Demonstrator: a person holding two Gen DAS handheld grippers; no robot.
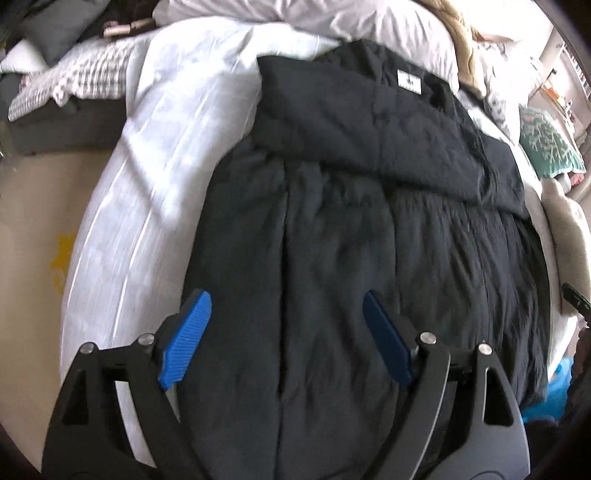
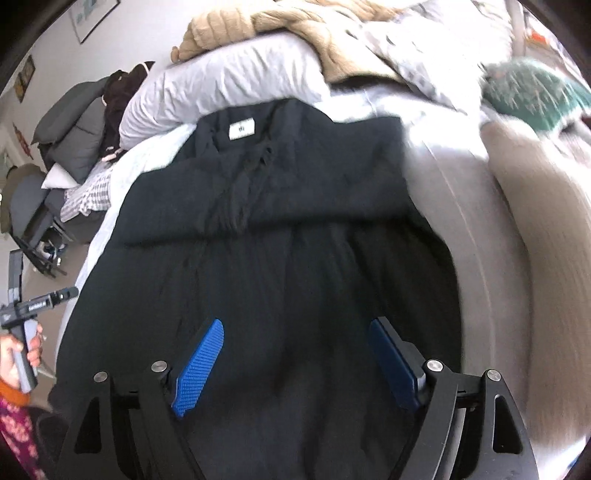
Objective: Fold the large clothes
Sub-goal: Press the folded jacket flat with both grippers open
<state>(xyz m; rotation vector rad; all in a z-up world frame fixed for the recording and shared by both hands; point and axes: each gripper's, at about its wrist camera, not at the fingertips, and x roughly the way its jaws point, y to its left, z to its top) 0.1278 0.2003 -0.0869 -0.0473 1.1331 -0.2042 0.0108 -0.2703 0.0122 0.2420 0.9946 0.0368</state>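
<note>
Now the black coat [image 1: 369, 229] lies flat on the bed [image 1: 140, 184], collar end toward the pillows, hem toward the near edge. Upper part w/ white label [image 1: 409, 82] is folded across the body; long seams run down the lower half. Left gripper [image 1: 284, 314] hangs over the hem area, blue pads [image 1: 186, 339] spread wide, nothing btwn them. Right gripper [image 2: 295, 350] likewise wide open over the coat's lower part, empty. White sheet shows on both sides of the coat. Tan blanket [image 2: 295, 33] is heaped at the far end, green cushion [image 2: 532, 92] at far right corner. Person's hand [image 2: 18, 354] grips the left tool's handle at left edge of right view.
</note>
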